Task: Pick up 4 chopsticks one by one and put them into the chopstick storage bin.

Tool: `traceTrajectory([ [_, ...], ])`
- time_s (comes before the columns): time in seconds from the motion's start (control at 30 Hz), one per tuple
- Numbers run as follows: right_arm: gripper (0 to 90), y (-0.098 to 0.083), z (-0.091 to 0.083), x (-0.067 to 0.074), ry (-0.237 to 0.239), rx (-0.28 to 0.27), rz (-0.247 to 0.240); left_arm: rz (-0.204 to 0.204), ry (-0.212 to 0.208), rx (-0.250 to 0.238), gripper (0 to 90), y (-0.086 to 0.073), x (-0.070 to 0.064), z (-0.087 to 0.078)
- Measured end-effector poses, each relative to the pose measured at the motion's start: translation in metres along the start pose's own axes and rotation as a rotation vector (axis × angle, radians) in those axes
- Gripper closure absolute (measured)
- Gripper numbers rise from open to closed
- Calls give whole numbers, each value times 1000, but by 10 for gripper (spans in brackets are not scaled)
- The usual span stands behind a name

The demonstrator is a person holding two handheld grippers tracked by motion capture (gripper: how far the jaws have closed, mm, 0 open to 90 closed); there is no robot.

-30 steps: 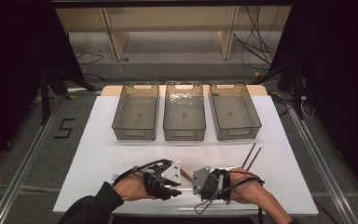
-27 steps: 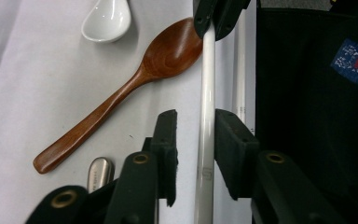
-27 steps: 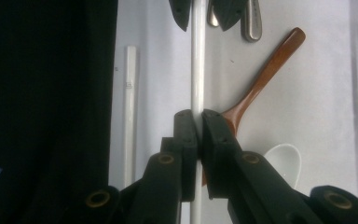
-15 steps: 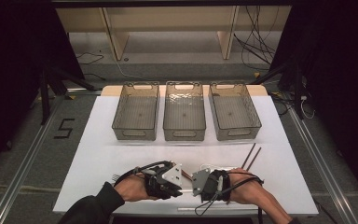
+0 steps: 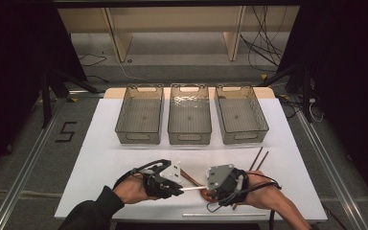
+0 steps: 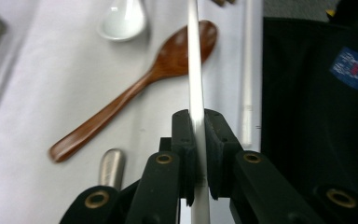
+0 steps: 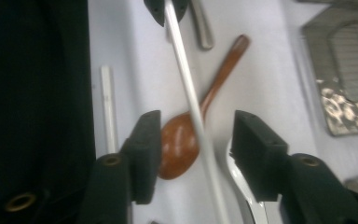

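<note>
Two tongs meet over one white chopstick [image 6: 195, 70] near the front edge of the white table [image 5: 100, 143]. The left gripper [image 5: 175, 188] has its jaws pressed tight on that stick, which runs out toward three o'clock, raised off the table. The right gripper [image 5: 210, 192] has just been opening: its jaws stand spread, the stick passing between them with a gap on either side, so it no longer pinches anything. It looks like a hand-over, the stick now carried by the left alone. Under the stick lies a brown wooden spoon [image 6: 135, 88]; a white ceramic spoon [image 6: 121, 21] and a metal handle [image 6: 110, 165] rest close by. A second white chopstick [image 5: 223, 214] lies at six o'clock along the table edge, and two dark chopsticks [image 5: 258, 160] sit at about two o'clock. At twelve o'clock, well apart, stand three grey bins [image 5: 189, 115], all empty. Next, I would guess, the right hand draws clear and the left carries the stick to a bin, keeping it level so it does not swing.
</note>
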State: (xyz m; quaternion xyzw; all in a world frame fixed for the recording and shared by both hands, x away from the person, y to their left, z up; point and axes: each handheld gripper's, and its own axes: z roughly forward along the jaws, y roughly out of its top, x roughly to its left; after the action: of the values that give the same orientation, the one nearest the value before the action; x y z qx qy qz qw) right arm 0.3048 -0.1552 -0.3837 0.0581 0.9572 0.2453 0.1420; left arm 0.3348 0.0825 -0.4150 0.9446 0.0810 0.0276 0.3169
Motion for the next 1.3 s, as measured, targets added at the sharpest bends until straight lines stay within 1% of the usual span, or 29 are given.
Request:
traceTrajectory([
  [0.03,439,-5,-6,-3,-1,-29,50,-14,16,-6,831,-1,3,-2],
  [0.07,431,-8,-7,-3,3,-39,73,-33,31,-17,830,-3,5,-4],
  [0.1,431,-8,-7,-3,3,-39,73,-51,44,-28,830,-4,7,-6],
  [0.17,407,-12,-8,-4,11,-50,110,-87,68,-50,830,-7,12,-11],
  [0.23,380,-16,-5,-4,25,-38,150,-134,88,-74,831,-10,18,-15],
  [0.27,372,-17,-4,-3,32,-35,162,-155,98,-87,830,-11,20,-16],
  [0.3,372,-17,-4,-3,32,-35,162,-168,106,-94,830,-12,22,-18],
  [0.37,358,-20,-3,-3,31,-34,185,-204,123,-116,831,-13,25,-21],
  [0.4,350,-21,-3,-3,31,-41,203,-218,135,-123,831,-14,26,-23],
  [0.47,346,-25,-3,-3,33,-56,223,-247,160,-140,830,-16,29,-26],
  [0.5,345,-27,-3,-3,33,-61,234,-264,164,-149,831,-17,30,-27],
  [0.53,342,-28,-3,-3,33,-67,251,-270,174,-152,830,-17,32,-29],
  [0.6,336,-31,-2,-3,33,-74,273,-295,198,-168,831,-18,34,-31],
  [0.7,335,-34,-1,-2,35,-71,293,-320,218,-175,831,-20,38,-36],
  [0.73,336,-35,0,-2,36,-70,293,-318,224,-173,830,-20,38,-37],
  [0.77,337,-35,0,-1,39,-64,297,-324,233,-175,830,-21,39,-38],
  [0.8,336,-36,0,-1,43,-61,298,-332,232,-175,830,-21,40,-39],
  [1.0,327,-40,1,2,58,-46,309,-354,261,-178,830,-23,47,-44],
  [1.13,325,-42,2,3,52,-41,311,-387,277,-203,830,-25,54,-50],
  [1.3,322,-44,3,4,55,-37,317,-421,303,-214,830,-29,64,-55],
])
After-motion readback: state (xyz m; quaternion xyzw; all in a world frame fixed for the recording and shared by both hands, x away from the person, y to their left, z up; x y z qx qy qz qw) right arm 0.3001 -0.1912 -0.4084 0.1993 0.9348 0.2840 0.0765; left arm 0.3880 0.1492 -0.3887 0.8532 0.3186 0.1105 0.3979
